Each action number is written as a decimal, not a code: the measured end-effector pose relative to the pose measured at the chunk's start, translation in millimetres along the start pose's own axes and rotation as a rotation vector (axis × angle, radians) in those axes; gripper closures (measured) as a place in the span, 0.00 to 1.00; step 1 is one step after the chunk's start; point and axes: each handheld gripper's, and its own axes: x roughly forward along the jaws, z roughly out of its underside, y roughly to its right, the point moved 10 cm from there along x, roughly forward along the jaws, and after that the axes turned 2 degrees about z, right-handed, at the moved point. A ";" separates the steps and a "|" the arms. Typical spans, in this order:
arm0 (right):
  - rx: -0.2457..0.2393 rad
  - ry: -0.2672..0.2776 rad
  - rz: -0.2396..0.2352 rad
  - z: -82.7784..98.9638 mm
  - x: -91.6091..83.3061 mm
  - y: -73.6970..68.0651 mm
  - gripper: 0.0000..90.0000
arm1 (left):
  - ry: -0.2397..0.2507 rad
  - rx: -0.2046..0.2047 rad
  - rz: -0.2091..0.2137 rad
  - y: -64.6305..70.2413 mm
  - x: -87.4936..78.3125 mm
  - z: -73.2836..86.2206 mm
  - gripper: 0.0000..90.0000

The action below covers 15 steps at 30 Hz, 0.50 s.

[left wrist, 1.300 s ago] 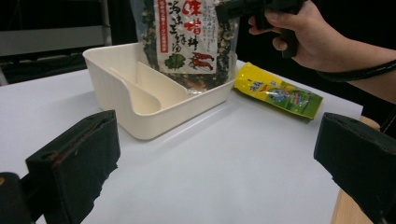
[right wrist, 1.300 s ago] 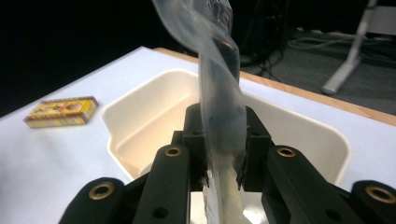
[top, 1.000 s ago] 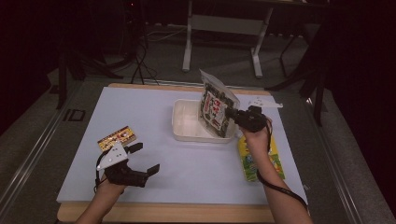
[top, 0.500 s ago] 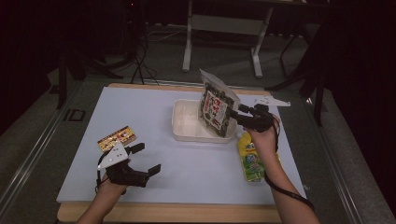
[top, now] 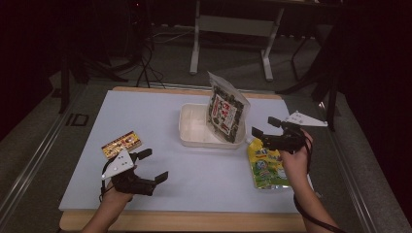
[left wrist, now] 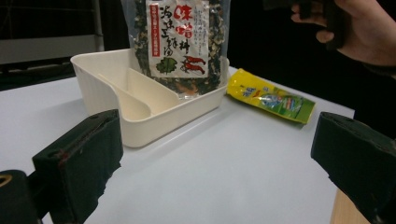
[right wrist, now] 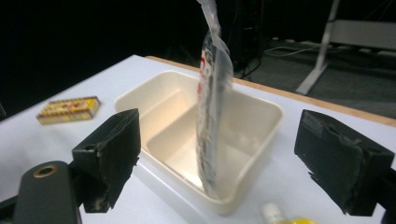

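Item count: one cream plastic tray [top: 192, 131] with two compartments, one clear pouch of dried greens with a red-lettered label [top: 226, 112], one yellow-green spouted pouch [top: 266, 167], one flat yellow snack box [top: 121, 144] — four items on the white tabletop [top: 160, 116].

Hand pose: my right hand holds the right gripper [top: 267, 130] level above the top of the yellow-green spouted pouch, pointed toward the tray. Its jaws have just been opening; they now stand wide apart and grip nothing. In the right gripper view the clear pouch [right wrist: 212, 100] appears edge-on between the two black jaws, farther off and untouched by them. My left hand holds the left gripper [top: 153, 165] low over the near left of the tabletop, just in front of the snack box. Its jaws are likewise spread wide with nothing in them.

Container contents: the clear pouch stands upright in the tray's right compartment, leaning against the right wall. The left compartment [left wrist: 135, 95] holds nothing visible. The yellow-green pouch lies flat on the tabletop just beside the tray's right corner.
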 end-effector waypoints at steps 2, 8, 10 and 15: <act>-0.016 -0.001 0.018 1.7 -4.5 2.0 0.16 | 0.006 -0.002 -0.001 -0.1 -0.3 -0.5 0.03; -0.049 -0.006 0.051 15.3 -29.3 18.6 0.17 | -0.025 0.022 -0.004 1.0 1.6 3.1 0.03; -0.059 -0.037 0.025 22.9 -33.2 20.4 0.17 | -0.052 0.022 0.003 1.8 3.7 7.3 0.03; -0.065 -0.051 0.022 35.2 -42.0 29.7 0.18 | -0.055 0.002 0.026 5.7 6.4 10.3 0.04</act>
